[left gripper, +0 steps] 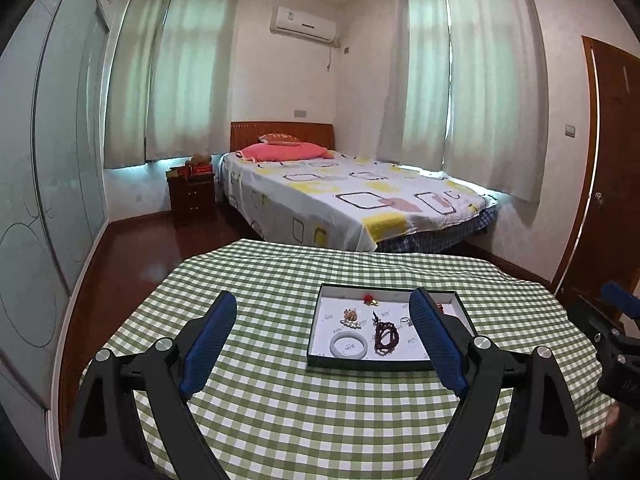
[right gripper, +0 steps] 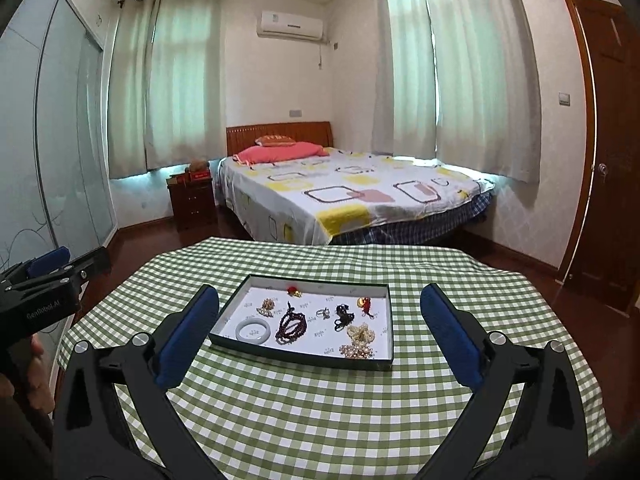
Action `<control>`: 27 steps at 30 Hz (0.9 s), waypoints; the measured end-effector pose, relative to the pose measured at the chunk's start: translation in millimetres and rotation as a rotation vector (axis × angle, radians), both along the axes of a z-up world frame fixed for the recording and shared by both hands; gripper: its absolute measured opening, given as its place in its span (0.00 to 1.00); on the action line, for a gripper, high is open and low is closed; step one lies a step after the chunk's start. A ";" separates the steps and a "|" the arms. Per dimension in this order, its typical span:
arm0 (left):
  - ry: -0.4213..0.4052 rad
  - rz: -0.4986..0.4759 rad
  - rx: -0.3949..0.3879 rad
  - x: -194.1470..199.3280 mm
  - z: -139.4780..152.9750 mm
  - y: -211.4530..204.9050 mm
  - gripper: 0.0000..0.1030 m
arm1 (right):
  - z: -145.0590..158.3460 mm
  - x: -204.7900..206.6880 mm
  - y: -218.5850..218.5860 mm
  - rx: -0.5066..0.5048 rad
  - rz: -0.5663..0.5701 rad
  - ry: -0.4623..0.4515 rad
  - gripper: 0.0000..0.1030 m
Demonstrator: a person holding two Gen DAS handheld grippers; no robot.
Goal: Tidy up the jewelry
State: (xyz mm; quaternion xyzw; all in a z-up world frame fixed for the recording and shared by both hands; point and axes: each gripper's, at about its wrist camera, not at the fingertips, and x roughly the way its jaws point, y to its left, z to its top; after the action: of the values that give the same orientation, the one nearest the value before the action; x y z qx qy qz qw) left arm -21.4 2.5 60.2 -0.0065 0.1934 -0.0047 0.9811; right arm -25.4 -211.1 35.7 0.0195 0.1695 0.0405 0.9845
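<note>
- Green-and-white checked cloth covers the round worktop [left gripper: 280,420] in the left wrist view, and nothing lies loose on it; the dark-rimmed, white-lined shallow tray [left gripper: 320,360] sits near its middle.
- Inside that tray lie a pale jade-like bangle [left gripper: 348,345], a dark red bead strand [left gripper: 385,337] beside it, and a small pearl-and-gold cluster [left gripper: 352,317].
- The left claw [left gripper: 320,344] hangs wide and empty, above the cloth and short of the tray.
- From the right wrist view, the same tray also holds a silver ring [right gripper: 322,313], a black bead piece [right gripper: 343,314] and a pearl heap [right gripper: 359,340].
- The right claw [right gripper: 320,336] is also wide, holding nothing.
- With every visible piece in the tray, gathering looks done; any sorting within it may remain.
</note>
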 end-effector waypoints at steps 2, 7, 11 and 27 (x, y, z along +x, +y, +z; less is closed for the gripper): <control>-0.001 -0.005 0.000 -3.3 -0.5 0.2 0.83 | 1.3 -3.1 -0.6 0.000 -0.005 -0.005 0.95; -0.008 -0.008 0.000 -5.1 0.4 0.0 0.83 | 1.0 -4.8 -0.6 0.000 -0.009 -0.008 0.95; -0.013 -0.004 -0.004 -4.9 0.2 1.7 0.83 | 1.7 -6.9 -1.2 0.004 -0.009 -0.013 0.95; -0.012 -0.009 -0.002 -6.0 -0.5 0.9 0.83 | 1.5 -6.9 -0.9 0.005 -0.007 -0.014 0.95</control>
State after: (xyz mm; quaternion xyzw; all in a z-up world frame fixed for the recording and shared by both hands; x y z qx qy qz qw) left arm -27.4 3.5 59.6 -0.0067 0.1877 -0.0094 0.9822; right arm -32.3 -212.0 37.2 0.0222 0.1623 0.0375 0.9858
